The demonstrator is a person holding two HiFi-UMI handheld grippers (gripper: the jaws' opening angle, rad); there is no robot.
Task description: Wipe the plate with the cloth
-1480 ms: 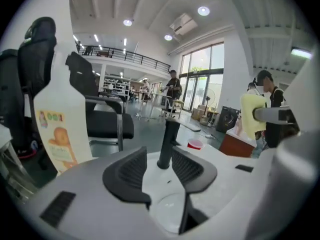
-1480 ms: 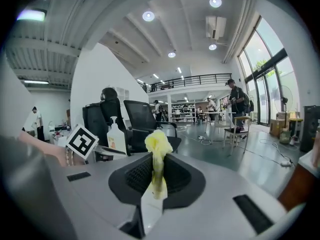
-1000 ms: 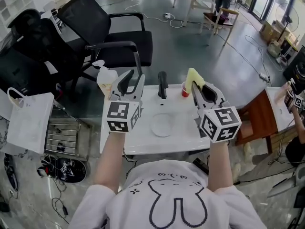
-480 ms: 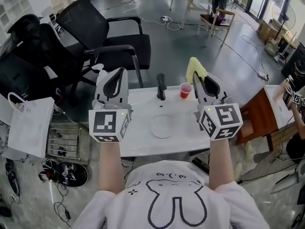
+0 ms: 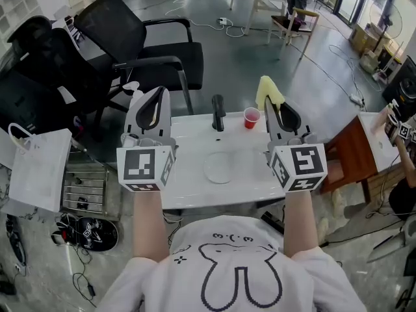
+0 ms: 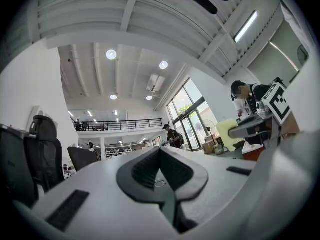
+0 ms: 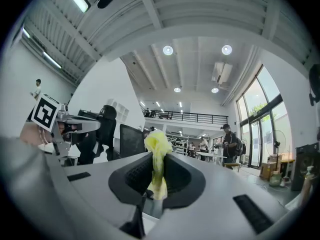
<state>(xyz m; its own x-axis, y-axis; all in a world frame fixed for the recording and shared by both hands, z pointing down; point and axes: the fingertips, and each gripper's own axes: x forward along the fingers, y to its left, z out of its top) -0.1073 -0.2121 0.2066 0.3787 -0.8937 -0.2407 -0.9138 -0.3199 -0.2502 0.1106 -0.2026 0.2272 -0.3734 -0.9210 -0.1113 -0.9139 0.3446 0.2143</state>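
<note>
One clear plate (image 5: 220, 168) lay on the white table (image 5: 190, 142), between your grippers; your right gripper (image 5: 275, 111) pinched the yellow cloth (image 5: 268, 91), raised above the table; your left gripper (image 5: 153, 104) hung pressed together, empty; a red cup (image 5: 251, 118) stood beyond.

The white bench (image 5: 188, 142) carries a clear plate (image 5: 220, 168) lying flat near its middle, with a red cup (image 5: 251, 117) standing at its far edge to the right and a black upright object (image 5: 218, 112) just left of the cup.
</note>
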